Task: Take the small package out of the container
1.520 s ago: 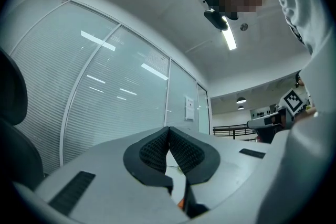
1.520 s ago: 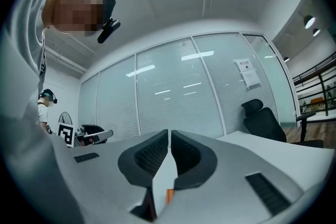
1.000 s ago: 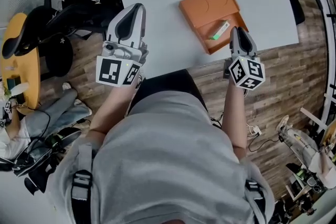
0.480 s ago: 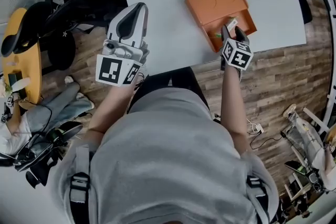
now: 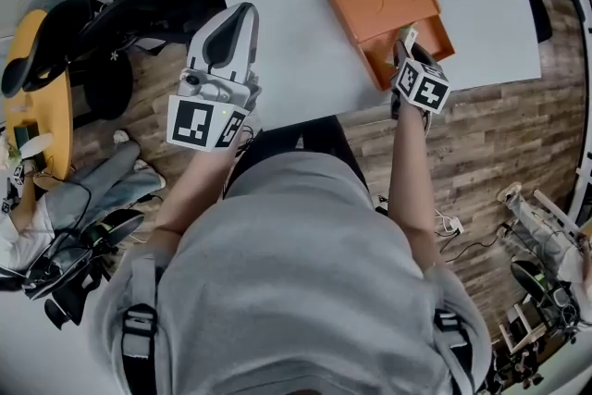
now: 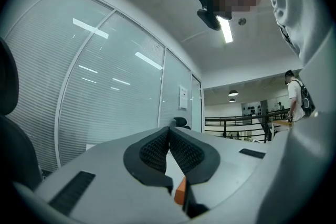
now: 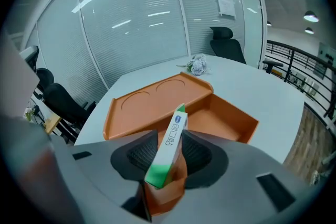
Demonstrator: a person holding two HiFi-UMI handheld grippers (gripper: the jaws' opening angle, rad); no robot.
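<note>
Here the right gripper (image 5: 408, 51) reaches into the orange container (image 5: 377, 0), which sits near the front edge of the pale tabletop (image 5: 296, 5). In the right gripper view its jaws are closing on the small package (image 7: 174, 135), a slim white box with a green near end and blue print. The box stands lengthwise between the two dark ribbed pads (image 7: 140, 155), which lie against its sides. The package tilts, with its far end raised against the step between the container's two parts. One part is a flat raised section with two round imprints; the other is an open compartment at the right. From the head view the package (image 5: 407, 36) shows just beyond the right gripper's tips, over the near corner of that compartment. I cannot tell whether its low end touches the compartment floor. The left gripper (image 5: 236, 14) is held well to the left of the container, at the tabletop's near edge. Its own view shows the jaws pressed together with nothing between them, pointing up toward a glass wall and the ceiling. A small pale bundle (image 7: 198, 65) lies on the tabletop beyond the container.
</note>
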